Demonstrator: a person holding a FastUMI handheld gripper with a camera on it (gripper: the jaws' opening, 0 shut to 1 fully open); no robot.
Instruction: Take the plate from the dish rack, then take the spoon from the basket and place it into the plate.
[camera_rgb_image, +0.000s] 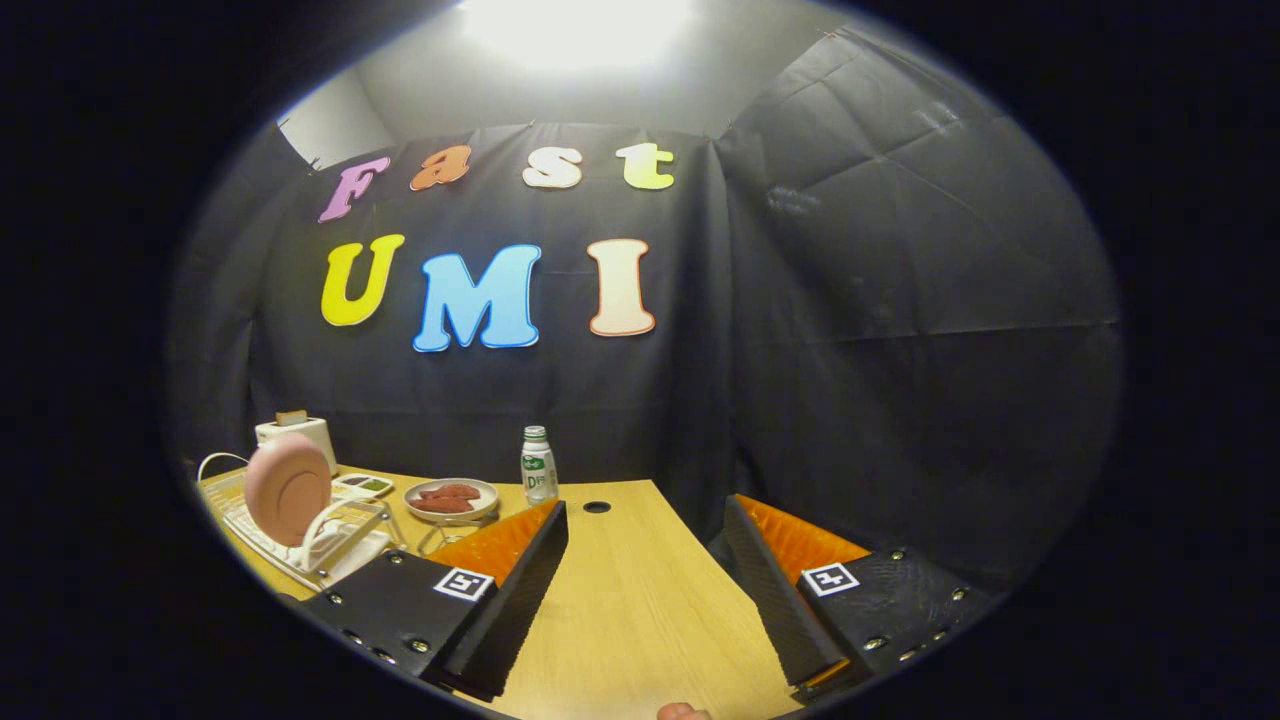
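Black cloth walls back a light wooden counter (640, 600). Above it the gripper (645, 590) hangs with its fingers spread wide, nothing between them. Beyond the left finger, a round pink plate (288, 487) stands upright in a white wire dish rack (330, 550). Farther ahead sit a white toaster (297, 434), a shallow bowl of red food (450, 498) and a small white bottle (538, 467).

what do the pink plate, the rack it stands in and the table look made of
Pink plate: likely matte plastic or ceramic, with an even, dull sheen. Dish rack: thin white-coated wire, it seems. Table: light wood or laminate with visible grain lines. The gripper is open over bare table.
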